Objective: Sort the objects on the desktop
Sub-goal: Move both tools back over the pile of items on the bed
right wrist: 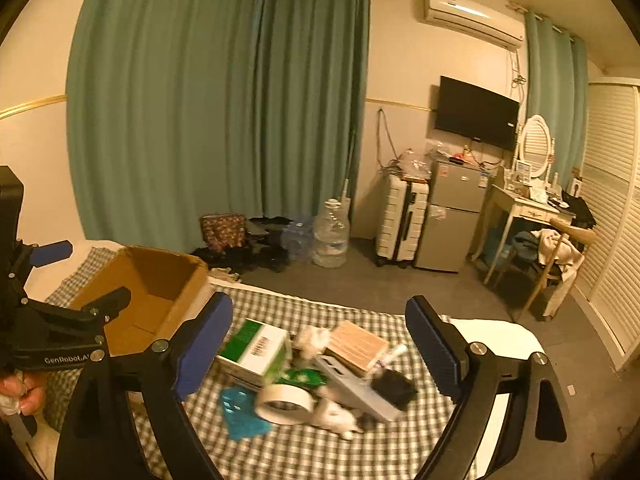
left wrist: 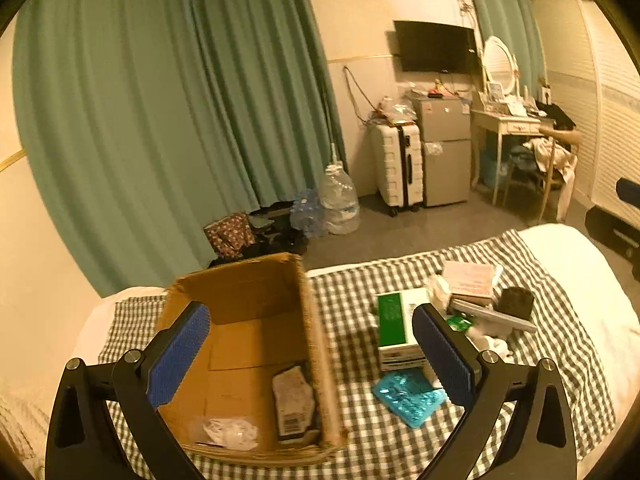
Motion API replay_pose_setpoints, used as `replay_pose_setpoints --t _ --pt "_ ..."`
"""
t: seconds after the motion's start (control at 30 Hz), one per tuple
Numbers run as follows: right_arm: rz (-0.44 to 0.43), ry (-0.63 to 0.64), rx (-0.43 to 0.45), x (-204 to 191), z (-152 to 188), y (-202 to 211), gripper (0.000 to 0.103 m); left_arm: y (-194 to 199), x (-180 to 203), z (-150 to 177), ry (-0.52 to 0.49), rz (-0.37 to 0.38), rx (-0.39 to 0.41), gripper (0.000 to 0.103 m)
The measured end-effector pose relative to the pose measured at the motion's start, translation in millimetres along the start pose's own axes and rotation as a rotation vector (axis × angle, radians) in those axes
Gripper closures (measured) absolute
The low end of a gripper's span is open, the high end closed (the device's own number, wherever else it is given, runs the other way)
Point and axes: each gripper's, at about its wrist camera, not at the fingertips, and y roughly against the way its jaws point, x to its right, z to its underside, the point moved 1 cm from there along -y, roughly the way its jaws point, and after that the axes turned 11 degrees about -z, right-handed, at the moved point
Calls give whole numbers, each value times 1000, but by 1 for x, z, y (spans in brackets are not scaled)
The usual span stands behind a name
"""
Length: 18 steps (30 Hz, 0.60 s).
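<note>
**Q:** On the bed [left wrist: 580, 280], where do the things lie?

**A:** A checked cloth [left wrist: 352, 292] covers the bed. The cardboard box [left wrist: 248, 320] stands open on the left part of the cloth, near the left edge of the bed. Inside it, on the bottom, I see a dark packet with a barcode label [left wrist: 292, 404] against the right wall and a small clear bag [left wrist: 228, 432] near the front wall.

**Q:** And the things to sort?

**A:** They lie in a pile on the right part of the cloth, apart from the box. A green and white carton [right wrist: 256, 344] is the nearest to the box. Just in front of it lies a turquoise packet [right wrist: 240, 412], and beside that a roll of tape [right wrist: 284, 402]. Behind them I see a tan book [right wrist: 358, 344], a grey flat bar [right wrist: 356, 390] and a black object [right wrist: 394, 388]. Some white crumpled pieces are between them; what they are, I cannot tell, because this part is blurred.

**Q:** How are the grippers?

**A:** The left gripper [left wrist: 312, 356] hangs over the right wall of the box, its jaws wide apart, with nothing between them. The right gripper [right wrist: 318, 348] hangs over the pile, also spread wide and holding nothing. In the right wrist view the left gripper shows at the left edge, above the box.

**Q:** What is around the bed?

**A:** Green curtains [right wrist: 216, 100], a white suitcase [right wrist: 402, 224] and a small grey fridge [right wrist: 454, 216] stand by the far wall.
</note>
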Motion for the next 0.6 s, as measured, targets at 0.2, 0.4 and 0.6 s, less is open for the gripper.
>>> replay_pose_setpoints --t 0.2,0.4,0.6 --pt "63 -1 -6 36 20 3 14 -8 34 6 33 12 -13 0" --pt "53 -21 -44 68 47 -13 14 -24 60 15 71 56 6 0" --pt "4 -113 -92 99 74 -49 16 -52 80 29 27 50 -54 0"
